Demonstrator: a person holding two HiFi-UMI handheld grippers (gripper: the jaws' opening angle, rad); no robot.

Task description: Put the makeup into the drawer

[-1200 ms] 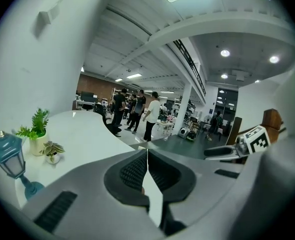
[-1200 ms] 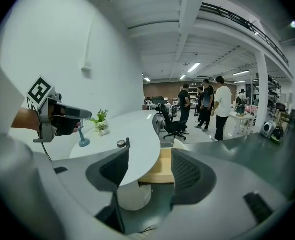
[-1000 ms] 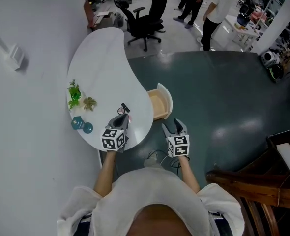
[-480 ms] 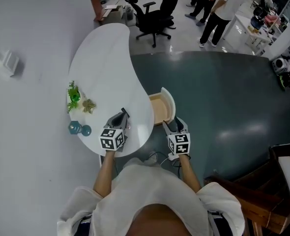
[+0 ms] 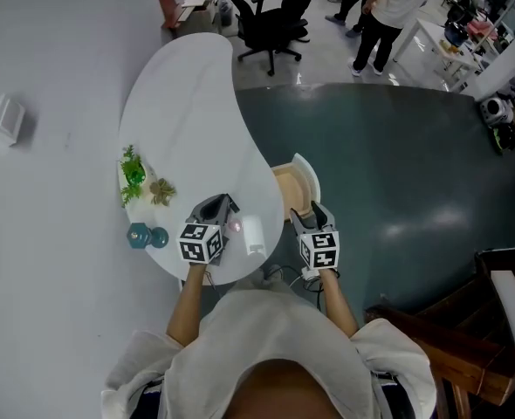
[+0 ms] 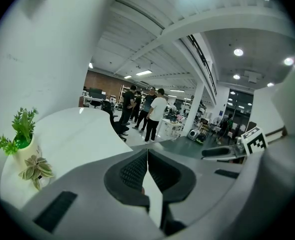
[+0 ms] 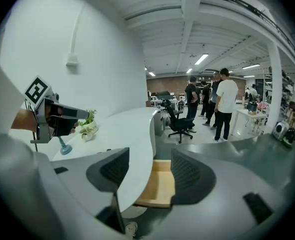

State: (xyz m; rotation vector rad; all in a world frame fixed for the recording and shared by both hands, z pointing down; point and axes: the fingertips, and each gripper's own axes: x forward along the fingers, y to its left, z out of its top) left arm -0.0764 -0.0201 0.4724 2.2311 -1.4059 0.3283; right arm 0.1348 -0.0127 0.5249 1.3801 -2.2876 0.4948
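Your left tongs (image 6: 147, 155) are pinched closed, seemingly on nothing, just beside the makeup (image 5: 235, 226). It lies on the bench (image 5: 188, 120) edge, near the open drawer (image 5: 285, 186). Your right tongs (image 7: 148, 159) stand wide and empty, facing that drawer, likely to steady it.

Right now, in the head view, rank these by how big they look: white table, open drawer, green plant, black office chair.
1. white table
2. black office chair, though farther away
3. open drawer
4. green plant

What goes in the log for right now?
left gripper: shut | right gripper: open | drawer: open | white item: on table beside left gripper
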